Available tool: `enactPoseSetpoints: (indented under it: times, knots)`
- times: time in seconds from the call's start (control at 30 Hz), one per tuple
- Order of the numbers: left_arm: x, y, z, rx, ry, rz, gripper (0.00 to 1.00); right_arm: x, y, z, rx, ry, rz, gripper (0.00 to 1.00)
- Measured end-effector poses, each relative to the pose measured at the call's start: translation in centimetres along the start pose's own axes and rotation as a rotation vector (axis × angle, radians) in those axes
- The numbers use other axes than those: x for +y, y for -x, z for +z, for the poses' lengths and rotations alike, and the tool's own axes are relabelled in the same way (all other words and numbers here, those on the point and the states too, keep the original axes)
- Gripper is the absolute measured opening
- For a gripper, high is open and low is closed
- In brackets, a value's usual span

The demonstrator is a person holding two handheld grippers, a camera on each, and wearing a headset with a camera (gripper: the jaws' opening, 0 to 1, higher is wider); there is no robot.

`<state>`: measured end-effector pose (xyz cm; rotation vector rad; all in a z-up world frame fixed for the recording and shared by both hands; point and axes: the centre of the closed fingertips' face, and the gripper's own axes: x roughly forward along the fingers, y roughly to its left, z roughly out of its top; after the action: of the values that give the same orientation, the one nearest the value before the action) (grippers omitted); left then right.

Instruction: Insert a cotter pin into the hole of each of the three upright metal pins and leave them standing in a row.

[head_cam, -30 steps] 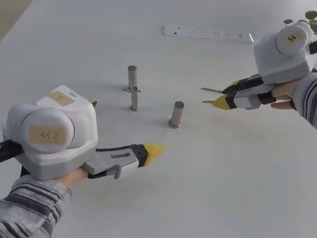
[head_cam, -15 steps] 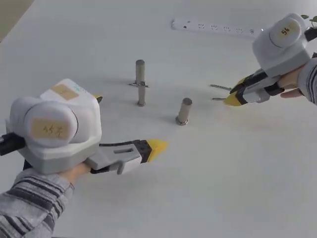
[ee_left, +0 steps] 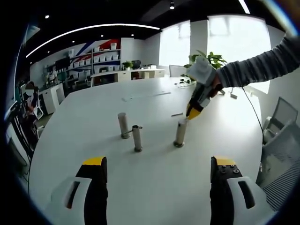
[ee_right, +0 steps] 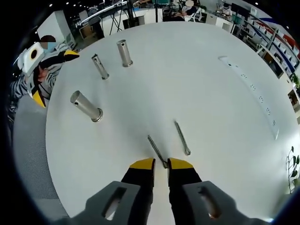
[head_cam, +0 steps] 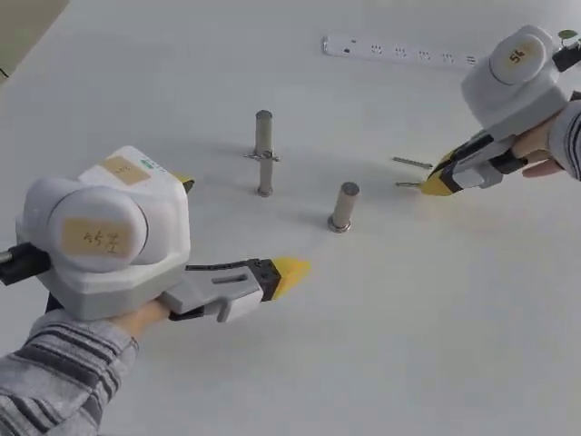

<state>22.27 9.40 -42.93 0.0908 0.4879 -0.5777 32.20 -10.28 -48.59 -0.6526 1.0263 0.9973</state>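
Three metal pins (head_cam: 343, 207) upright, open tabletop (head_cam: 408, 345) around; left claw (head_cam: 289, 269) spread; right claw (ee_right: 161, 164) tight on a cotter pin (ee_right: 155, 147).

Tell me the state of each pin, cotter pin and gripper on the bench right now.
Back metal pin: upright, no cotter pin.
Middle metal pin: upright, inserted cotter pin through it.
Right metal pin: upright, no cotter pin.
Far loose cotter pin: lying free.
Near loose cotter pin: lying, end gripped.
Left gripper: open, empty.
Right gripper: shut on near loose cotter pin.
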Motion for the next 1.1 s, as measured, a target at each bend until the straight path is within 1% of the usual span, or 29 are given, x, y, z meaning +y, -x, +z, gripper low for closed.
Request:
enactPoseSetpoints:
  times: [0.13, 0.2, 0.27, 0.43, 0.5, 0.53, 0.6, 0.63, 0.77, 0.87, 0.97, 1.07, 1.1]
  knots:
    - [0.0, 0.0, 0.0, 0.001, 0.000, -0.001, 0.90, 0.0, 0.0, -0.1, 0.019, 0.038, -0.002, 0.02]
    - [-0.1, 0.0, -0.1, 0.003, -0.001, -0.006, 0.90, -0.1, 0.0, -0.1, 0.027, 0.038, -0.007, 0.01]
    - [-0.2, -0.1, 0.0, 0.002, -0.004, -0.008, 0.90, 0.0, 0.0, -0.1, 0.038, 0.056, -0.007, 0.00]
    - [-0.3, -0.1, 0.0, 0.002, -0.003, -0.013, 0.90, 0.0, 0.0, -0.1, 0.060, 0.099, -0.015, 0.00]
    - [-0.3, -0.1, 0.0, 0.001, -0.001, -0.015, 0.89, -0.1, -0.1, -0.2, 0.068, 0.136, -0.014, 0.00]
    - [-0.3, 0.0, 0.0, 0.000, 0.001, -0.015, 0.89, -0.1, -0.1, -0.2, 0.069, 0.171, -0.008, 0.00]
    - [-0.3, 0.0, 0.1, -0.001, 0.002, -0.017, 0.87, -0.1, -0.2, -0.1, 0.066, 0.200, -0.012, 0.00]
    - [-0.4, 0.0, 0.1, -0.002, 0.002, -0.018, 0.87, -0.2, -0.2, -0.1, 0.061, 0.200, -0.019, 0.00]
    - [-0.5, 0.0, 0.1, -0.001, 0.017, -0.034, 0.82, -0.9, 0.2, 0.9, -0.003, 0.209, -0.055, 0.00]
    - [-0.7, 0.0, 0.3, -0.008, 0.015, -0.039, 0.81, -1.0, 0.6, 1.2, -0.017, 0.232, -0.065, 0.00]
    - [-0.9, 0.1, 0.5, -0.009, 0.012, -0.048, 0.79, -0.8, 0.9, 1.6, -0.037, 0.240, -0.071, 0.00]
    - [-1.3, 0.1, 0.8, -0.015, 0.010, -0.063, 0.76, -0.4, 1.2, 2.2, -0.081, 0.249, -0.077, 0.00]
    - [-1.4, 0.0, 0.9, -0.016, 0.012, -0.072, 0.75, 0.0, 1.4, 2.5, -0.098, 0.255, -0.078, 0.00]
